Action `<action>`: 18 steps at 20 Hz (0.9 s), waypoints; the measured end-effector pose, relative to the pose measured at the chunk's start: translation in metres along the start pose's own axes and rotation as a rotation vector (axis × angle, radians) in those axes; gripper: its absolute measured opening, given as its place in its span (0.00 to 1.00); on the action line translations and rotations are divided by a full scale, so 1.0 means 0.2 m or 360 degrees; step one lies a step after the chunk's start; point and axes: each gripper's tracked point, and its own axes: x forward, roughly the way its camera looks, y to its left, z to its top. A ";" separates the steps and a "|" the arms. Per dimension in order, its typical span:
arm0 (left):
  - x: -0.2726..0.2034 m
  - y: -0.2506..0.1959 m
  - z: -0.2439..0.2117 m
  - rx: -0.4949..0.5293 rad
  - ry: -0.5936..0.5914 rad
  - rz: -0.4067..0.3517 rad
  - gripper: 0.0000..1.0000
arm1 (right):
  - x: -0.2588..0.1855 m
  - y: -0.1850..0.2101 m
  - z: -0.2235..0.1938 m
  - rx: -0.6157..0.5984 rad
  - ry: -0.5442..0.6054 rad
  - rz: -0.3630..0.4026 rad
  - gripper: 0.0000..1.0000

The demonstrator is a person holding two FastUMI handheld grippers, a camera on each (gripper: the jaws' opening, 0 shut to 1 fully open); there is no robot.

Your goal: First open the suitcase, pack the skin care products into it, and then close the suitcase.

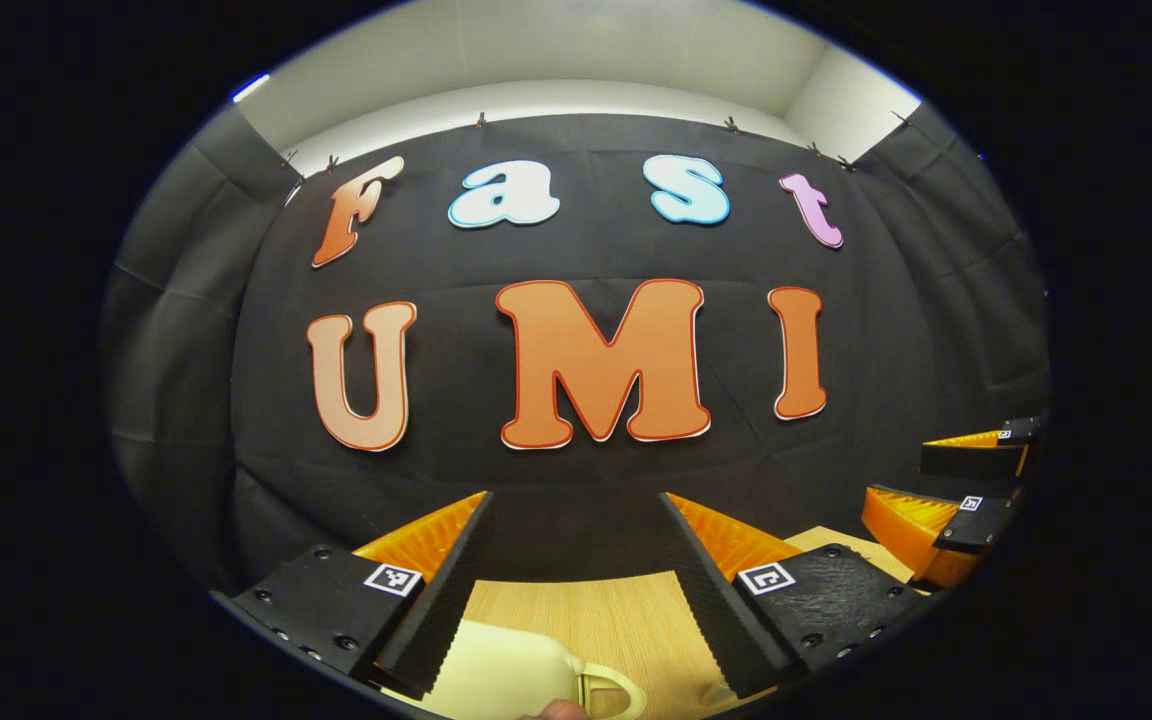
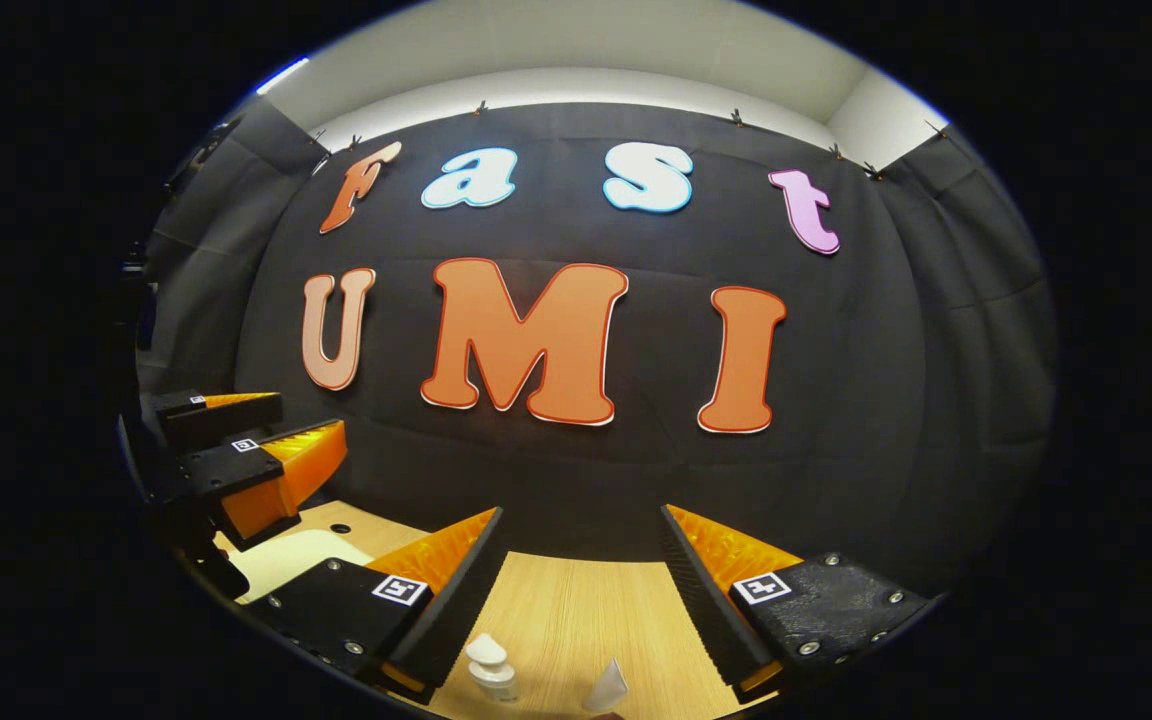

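Desk (image 2: 576, 600): light wood, runs back to the black cloth wall. Both grippers are held level above it, side by side, pointing at the wall.

Suitcase (image 1: 506, 675): cream shell with a looped handle, cut off at the bottom of the left gripper view, on the desk just under the left fingers. Not enough of it shows to tell whether the lid is up or down. The pale slab (image 2: 286, 560) under the left gripper in the right gripper view is probably the same case.

Left gripper (image 1: 576, 560): fingers spread wide, nothing between them. Right gripper (image 2: 581, 575): fingers spread wide too, nothing held.

Skin care: a small white bottle (image 2: 489, 668) and a white cone-shaped piece (image 2: 608, 688) stand on the desk at its near edge, below the right fingers, out of the case and a little apart from each other.

Step, my read: at least two products are out of the case, so packing isn't finished. Whether opening or packing comes next can't be settled from here. Either way both grippers must pitch down toward the near edge; the targets sit below the fingers' line.
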 end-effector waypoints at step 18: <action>-0.11 -0.15 -0.66 0.0561 0.0412 -0.0216 0.99 | 0.02 -0.22 -0.04 -0.0101 0.0025 -0.0095 0.95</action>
